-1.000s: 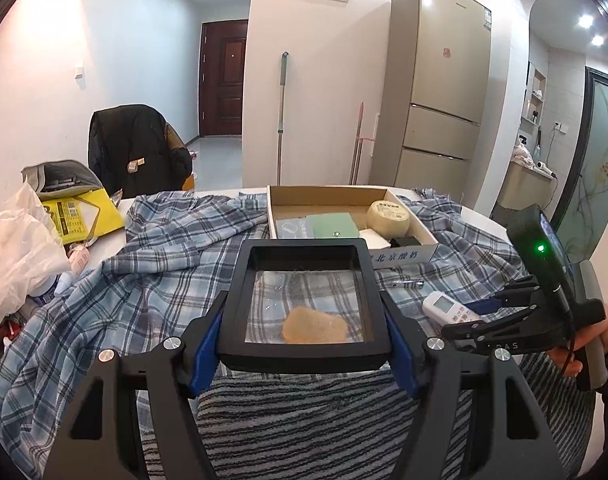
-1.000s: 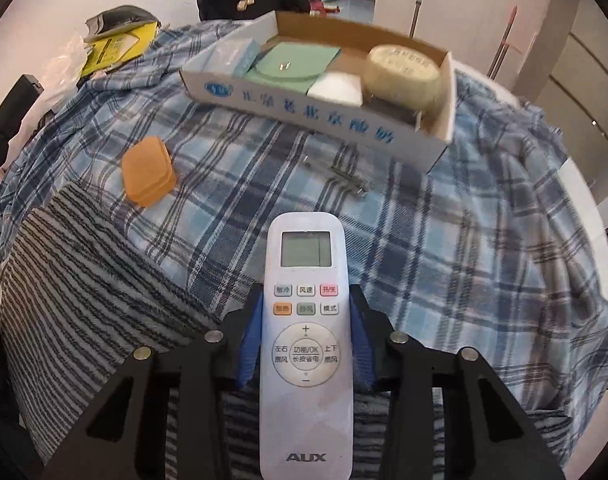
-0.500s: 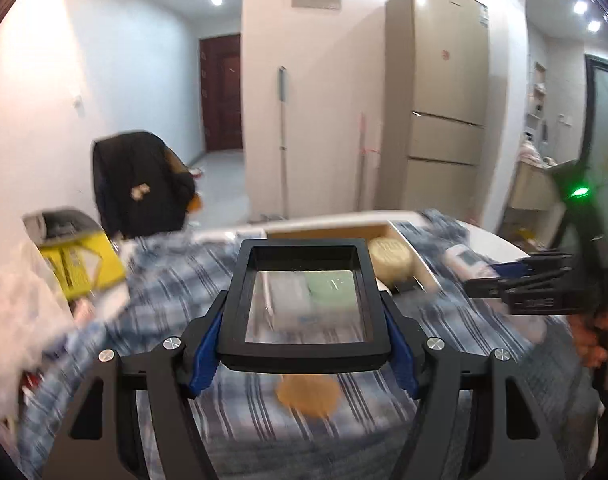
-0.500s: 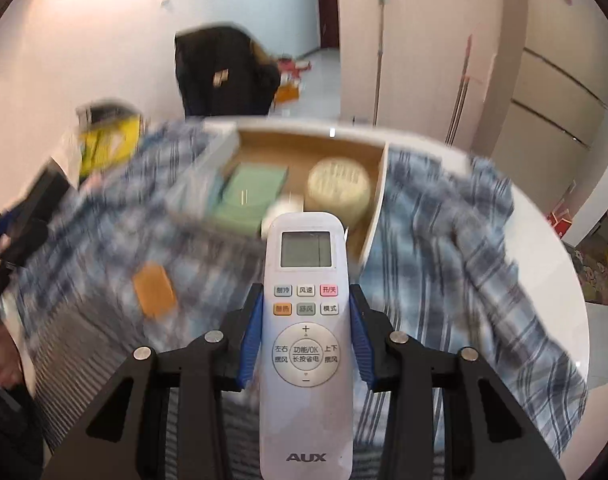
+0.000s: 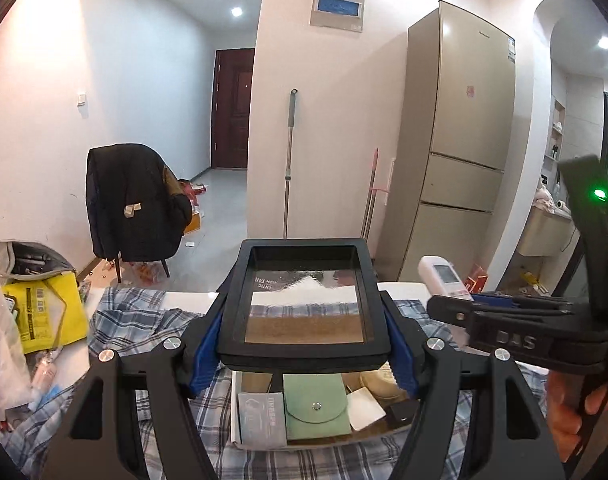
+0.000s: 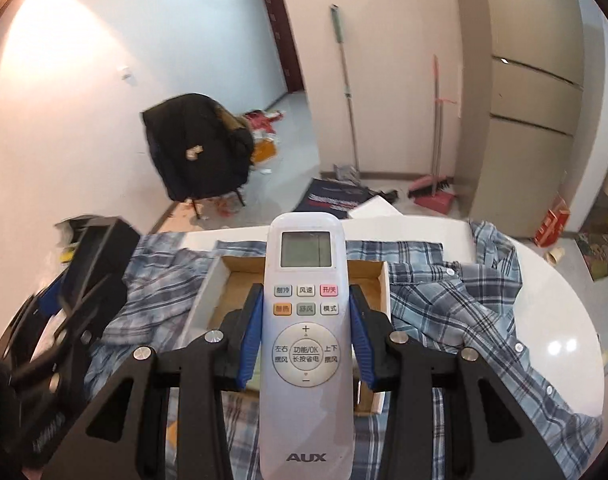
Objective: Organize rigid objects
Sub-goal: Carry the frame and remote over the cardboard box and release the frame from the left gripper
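My left gripper (image 5: 304, 350) is shut on a black-framed tray with a clear bottom (image 5: 304, 276), held level above the open cardboard box (image 5: 236, 408). In the box lie a green pouch (image 5: 313, 408), a grey packet (image 5: 262, 416), a white square (image 5: 365, 402) and a tape roll (image 5: 379, 380). My right gripper (image 6: 305, 332) is shut on a white AUX remote (image 6: 305, 344), which hangs over the box (image 6: 232, 276). The left wrist view shows that remote (image 5: 443, 276) to the right of the tray. In the right wrist view the left gripper (image 6: 64, 312) is at the left, blurred.
Plaid shirts (image 6: 455, 304) cover much of the white round table (image 6: 543, 320). A yellow bag (image 5: 44, 312) and a plastic bag (image 5: 0, 344) sit at the table's left. Beyond stand a chair with a black jacket (image 5: 132, 204), a fridge (image 5: 459, 140) and mops (image 5: 290, 160).
Both grippers have risen and moved forward over the box, each keeping its hold. The orange piece on the cloth has dropped out of view.
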The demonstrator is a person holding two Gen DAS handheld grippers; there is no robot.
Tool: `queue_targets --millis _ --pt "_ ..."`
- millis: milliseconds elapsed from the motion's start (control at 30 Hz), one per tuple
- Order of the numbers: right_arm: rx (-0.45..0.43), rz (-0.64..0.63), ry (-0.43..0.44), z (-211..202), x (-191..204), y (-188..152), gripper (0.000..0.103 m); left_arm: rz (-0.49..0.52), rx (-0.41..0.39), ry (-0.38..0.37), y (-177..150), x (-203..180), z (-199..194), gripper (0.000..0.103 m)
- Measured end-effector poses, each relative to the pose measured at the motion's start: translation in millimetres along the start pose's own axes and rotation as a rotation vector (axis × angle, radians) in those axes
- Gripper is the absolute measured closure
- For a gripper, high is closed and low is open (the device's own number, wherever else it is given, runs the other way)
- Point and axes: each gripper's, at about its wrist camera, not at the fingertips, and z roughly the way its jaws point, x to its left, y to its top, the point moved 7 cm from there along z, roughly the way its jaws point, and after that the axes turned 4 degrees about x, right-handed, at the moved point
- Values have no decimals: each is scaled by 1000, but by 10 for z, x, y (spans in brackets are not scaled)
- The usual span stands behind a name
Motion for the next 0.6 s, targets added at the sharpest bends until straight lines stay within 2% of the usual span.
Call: queue_targets --millis 100,200,367,500,600 --pt "44 9 5 260 -12 -57 64 -14 44 -31 -172 76 247 31" --pt "77 -5 8 477 -23 -162 64 -15 165 -52 -386 176 639 31" --pt "120 10 26 719 -67 -327 64 -27 290 -12 -726 261 960 31" --pt "133 19 68 838 -11 -378 64 -56 351 -20 -901 295 1097 31" --pt "119 30 85 891 18 -408 64 -32 361 10 -966 307 1162 31"
